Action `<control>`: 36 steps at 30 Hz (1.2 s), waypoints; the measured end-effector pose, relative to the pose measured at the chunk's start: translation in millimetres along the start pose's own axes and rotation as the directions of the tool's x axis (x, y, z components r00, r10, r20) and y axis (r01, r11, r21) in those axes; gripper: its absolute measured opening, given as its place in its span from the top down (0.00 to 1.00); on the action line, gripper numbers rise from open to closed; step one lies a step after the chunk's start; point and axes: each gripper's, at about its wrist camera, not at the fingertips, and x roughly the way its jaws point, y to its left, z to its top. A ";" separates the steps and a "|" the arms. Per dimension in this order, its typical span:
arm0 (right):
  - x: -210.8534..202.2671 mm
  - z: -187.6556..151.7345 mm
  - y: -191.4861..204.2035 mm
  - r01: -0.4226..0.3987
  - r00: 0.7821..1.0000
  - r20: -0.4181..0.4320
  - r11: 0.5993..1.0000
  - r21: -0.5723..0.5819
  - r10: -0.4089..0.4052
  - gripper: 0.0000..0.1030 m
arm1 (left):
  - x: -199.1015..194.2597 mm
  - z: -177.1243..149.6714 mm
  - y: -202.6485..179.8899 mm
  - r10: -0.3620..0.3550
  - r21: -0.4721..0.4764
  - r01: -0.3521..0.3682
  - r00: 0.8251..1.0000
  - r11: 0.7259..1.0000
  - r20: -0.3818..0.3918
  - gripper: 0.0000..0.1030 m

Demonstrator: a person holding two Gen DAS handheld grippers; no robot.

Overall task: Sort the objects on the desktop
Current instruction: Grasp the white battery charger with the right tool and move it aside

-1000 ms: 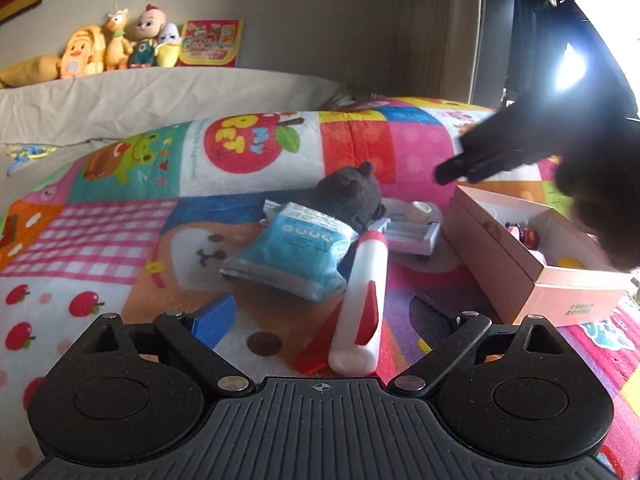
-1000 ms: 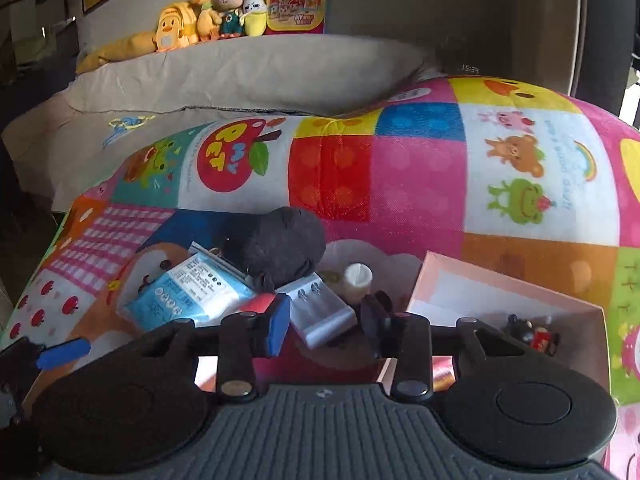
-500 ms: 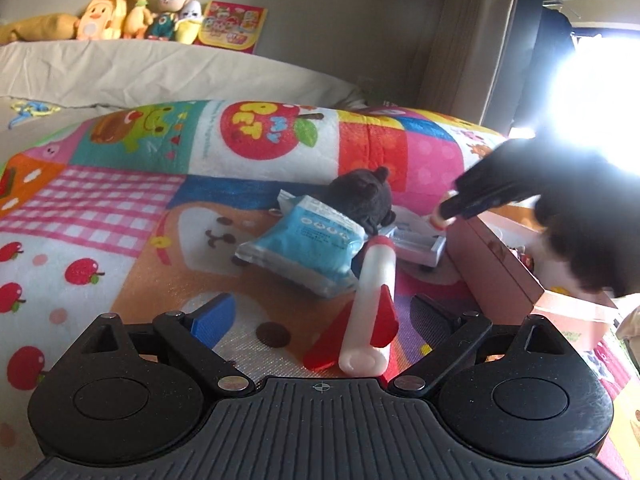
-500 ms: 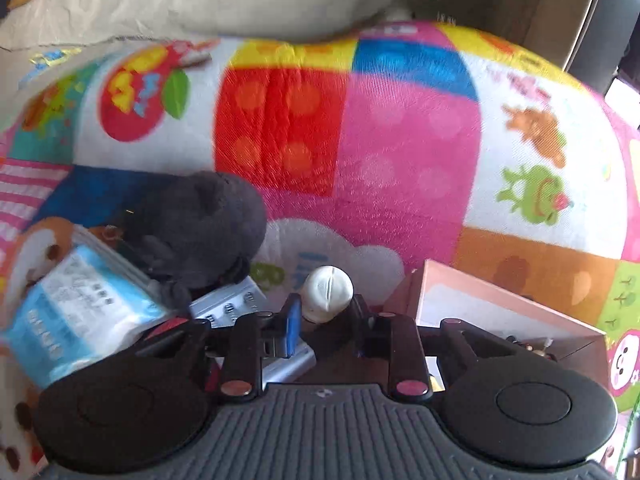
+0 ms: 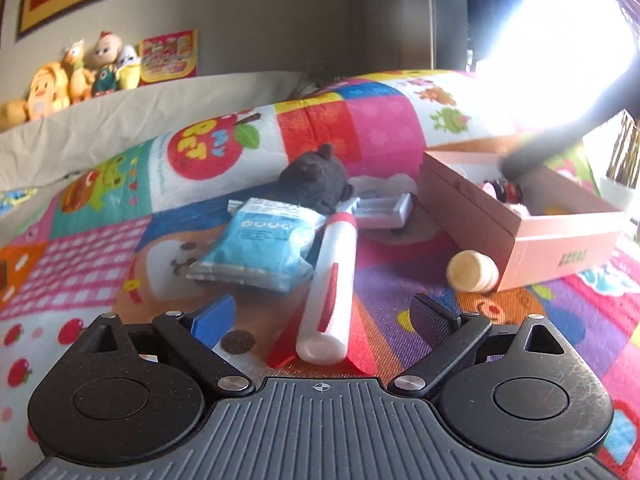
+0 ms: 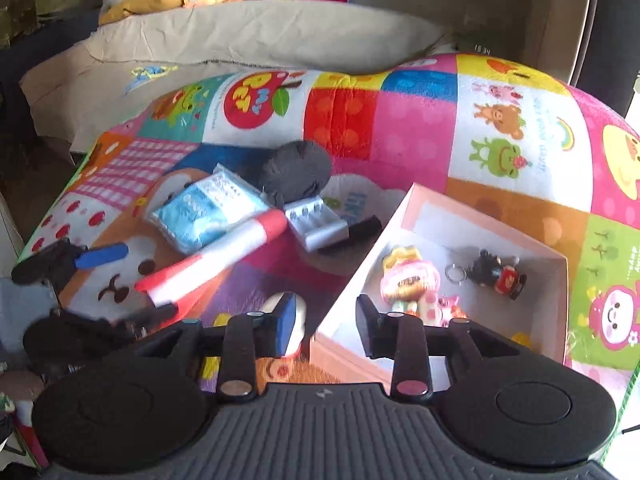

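A patchwork blanket [image 6: 400, 132] bears the clutter. The right gripper [image 6: 324, 320], jaws opening and empty, hangs over the pink box [image 6: 556, 280] rim; the small cap [image 5: 472, 270] lies outside, needing regrasping. The left gripper [image 5: 324, 316] gapes empty. Only the right view shows the figurines [image 6: 408, 280] inside

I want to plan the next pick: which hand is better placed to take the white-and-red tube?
Left: the tube lies straight ahead of the open left tongs, its near end between them.

Your left gripper [image 5: 322, 318] is open. The small round bottle [image 5: 472, 271] lies right beside the pink box [image 5: 520, 236].
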 end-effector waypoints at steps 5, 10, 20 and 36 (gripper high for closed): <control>53.4 35.2 12.0 -0.006 1.000 -0.012 1.000 -0.027 0.005 0.29 | 1.8 -0.6 3.9 0.016 -0.025 -0.016 1.000 1.000 -0.011 0.05; 132.1 68.4 33.4 0.088 0.991 -0.093 0.991 -0.100 -0.097 0.28 | -2.7 -2.4 21.2 0.018 -0.124 -0.017 1.000 0.992 0.006 0.05; 190.3 79.8 32.2 0.017 0.950 -0.307 0.995 -0.102 -0.048 0.52 | -8.0 -7.3 47.5 -0.023 -0.285 0.034 0.999 0.958 0.042 0.05; -33.0 -70.2 -10.3 -0.070 0.996 -0.052 0.997 0.036 0.071 0.54 | -11.8 -2.6 29.7 0.069 -0.196 -0.060 0.997 0.979 0.037 0.05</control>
